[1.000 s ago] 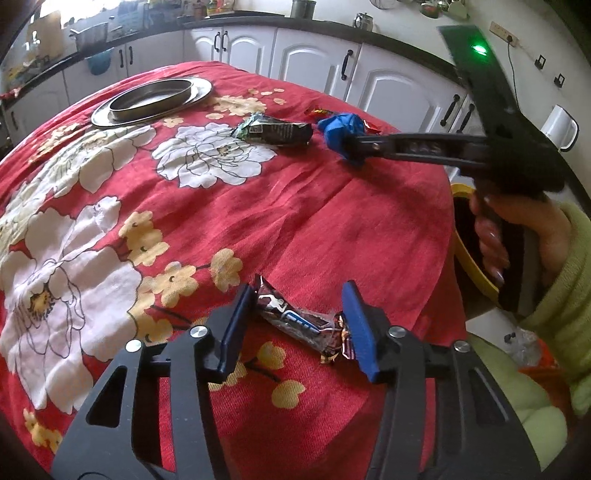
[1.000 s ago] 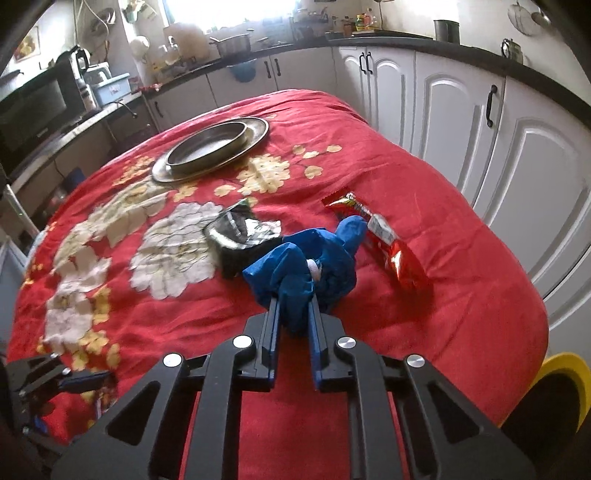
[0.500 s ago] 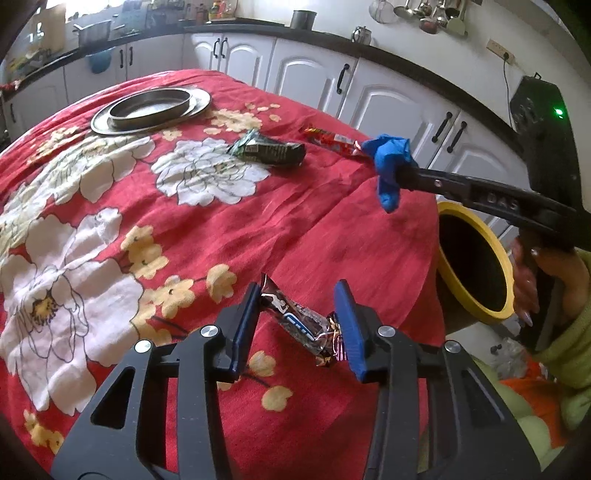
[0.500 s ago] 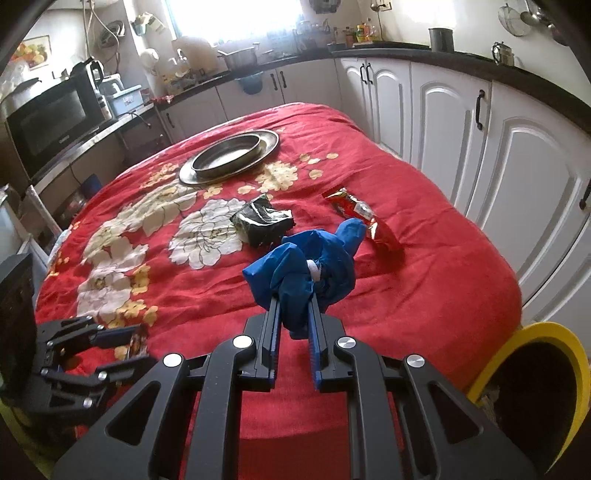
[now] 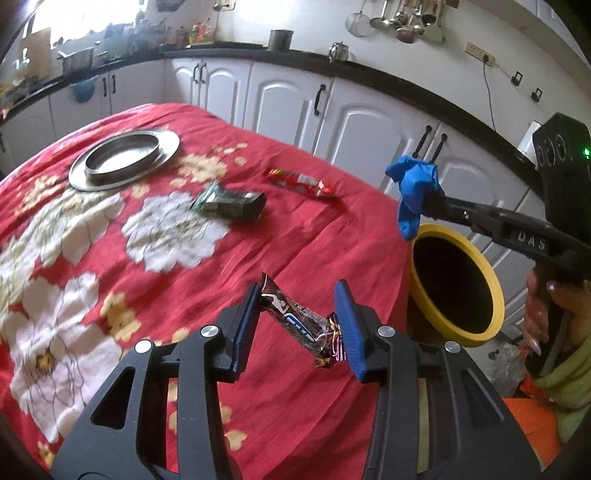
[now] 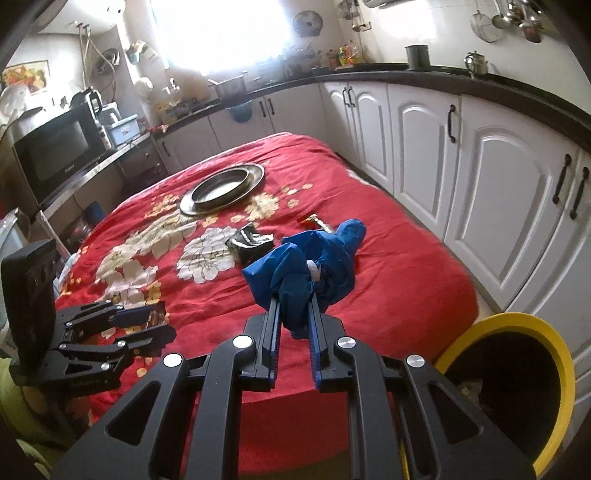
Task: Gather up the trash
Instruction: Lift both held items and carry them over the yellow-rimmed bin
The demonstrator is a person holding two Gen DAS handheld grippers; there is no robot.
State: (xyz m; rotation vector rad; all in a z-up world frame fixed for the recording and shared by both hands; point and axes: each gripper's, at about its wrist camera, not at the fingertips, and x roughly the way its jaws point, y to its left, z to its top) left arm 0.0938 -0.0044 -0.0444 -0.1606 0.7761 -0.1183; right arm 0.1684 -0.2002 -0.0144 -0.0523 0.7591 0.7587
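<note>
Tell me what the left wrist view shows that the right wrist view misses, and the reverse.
Only the left wrist view shows the person's hand on the right tongs' handle, and the full length of the chocolate bar wrapper. Only the right wrist view shows the microwave and the bright window. Both show the blue glove, yellow bin, red wrapper, dark wrapper, steel plate and left tongs.
</note>
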